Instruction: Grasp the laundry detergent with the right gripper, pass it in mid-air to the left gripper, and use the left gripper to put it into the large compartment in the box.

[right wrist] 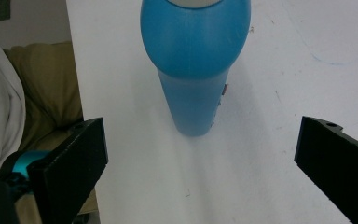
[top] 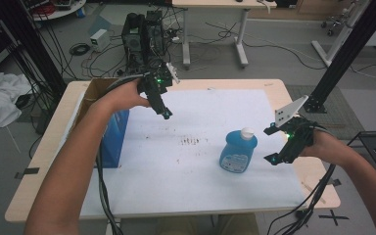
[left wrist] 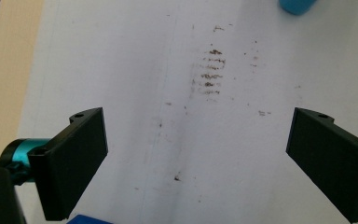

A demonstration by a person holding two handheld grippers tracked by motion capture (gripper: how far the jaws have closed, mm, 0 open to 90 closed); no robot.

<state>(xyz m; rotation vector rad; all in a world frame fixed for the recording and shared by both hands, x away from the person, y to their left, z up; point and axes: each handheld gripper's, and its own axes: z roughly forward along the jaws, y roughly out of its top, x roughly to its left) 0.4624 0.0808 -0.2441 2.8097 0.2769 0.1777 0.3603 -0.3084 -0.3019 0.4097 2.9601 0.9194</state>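
So far, the right hand-held gripper, jaws spread wide and empty, hovers just right of the blue bottle standing on the surface; the left hand-held gripper waits apart, up-left of the bottle. Grasping seems not yet done.

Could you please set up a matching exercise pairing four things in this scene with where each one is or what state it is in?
Things:
1. blue bottle
2. left gripper
3. right gripper
4. cardboard box

Places or states:
A. open, held above the brown smudges on the white sheet
B. at the table's far left edge, beside the left forearm
C. upright on the white sheet, white cap on top
D. open, just to the right of the bottle, not touching it

Pairs: 1-C, 2-A, 3-D, 4-B
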